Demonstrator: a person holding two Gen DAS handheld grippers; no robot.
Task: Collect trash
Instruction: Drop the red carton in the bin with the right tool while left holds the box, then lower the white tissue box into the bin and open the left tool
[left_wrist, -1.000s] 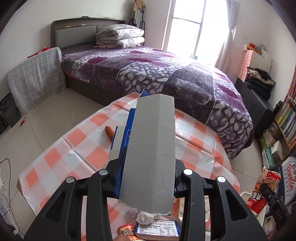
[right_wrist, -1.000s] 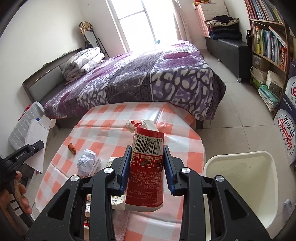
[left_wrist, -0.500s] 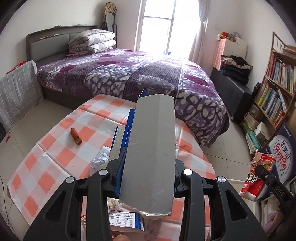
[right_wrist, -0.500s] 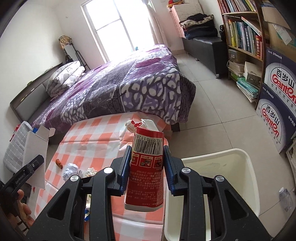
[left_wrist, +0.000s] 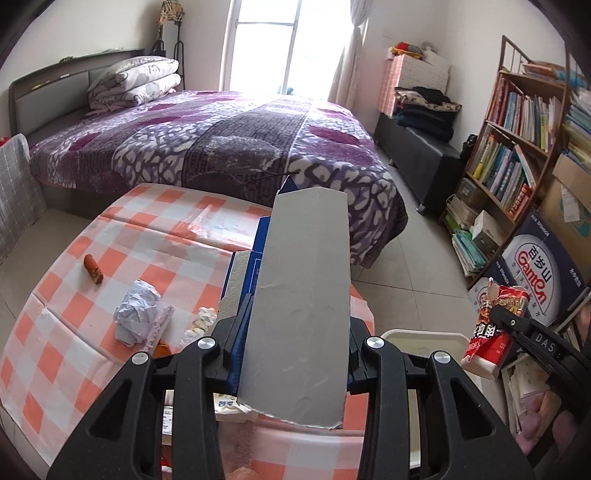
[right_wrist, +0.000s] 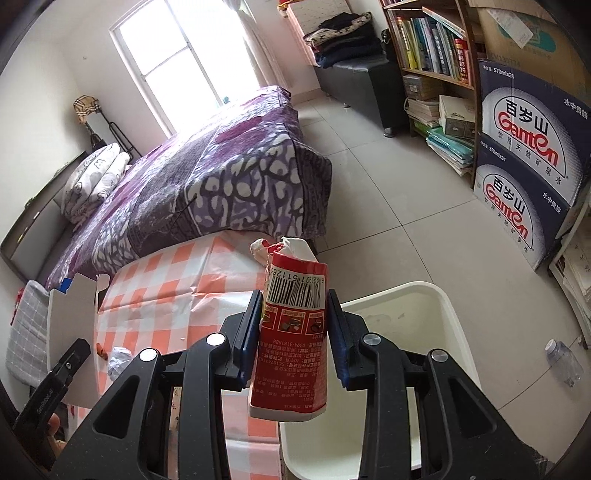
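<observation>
Both wrist cameras look steeply down over the checked table (left_wrist: 110, 236), seemingly sharing the bed (right_wrist: 229, 184).

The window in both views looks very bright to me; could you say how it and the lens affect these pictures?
Left wrist view: window blown out white, glare on the bed, bookshelf bowed by the fisheye. Right wrist view: window again overexposed, the held carton sharp, dark corners.

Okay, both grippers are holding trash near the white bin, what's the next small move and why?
Probably carry the right gripper forward over the white bin and let go. It is shut on the red carton, and the bin sits open just below and to its right, looking empty.
</observation>
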